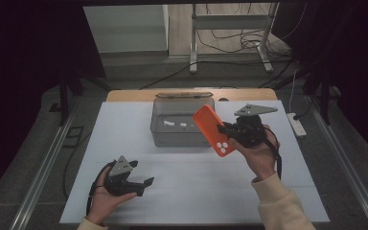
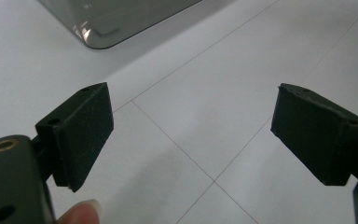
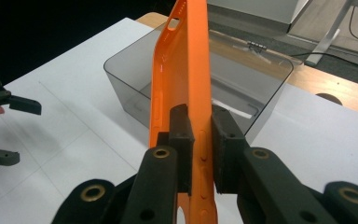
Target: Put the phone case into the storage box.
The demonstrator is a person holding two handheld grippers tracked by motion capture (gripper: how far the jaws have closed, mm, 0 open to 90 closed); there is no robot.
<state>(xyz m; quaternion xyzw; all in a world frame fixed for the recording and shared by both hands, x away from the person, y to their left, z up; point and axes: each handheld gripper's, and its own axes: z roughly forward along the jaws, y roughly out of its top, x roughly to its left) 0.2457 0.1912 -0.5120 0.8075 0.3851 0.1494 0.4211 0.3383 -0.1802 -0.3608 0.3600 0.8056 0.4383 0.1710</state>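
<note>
From the high view, we had the right gripper [image 1: 226, 129] clamped on the orange phone case [image 1: 213, 130], holding it up just over the near corner of the smoky plastic bin [image 1: 172, 125]. The left gripper [image 1: 141, 184] sat low over the white table [image 1: 196, 191] with nothing in it. In the left gripper view its jaws gaped wide, bin ahead and to their left. In the right gripper view the case stood edge-on between our pads [image 3: 182, 140], bin right behind it. Looked like the drop-off step; next we'd probably need to go forward, lower and let go.
</note>
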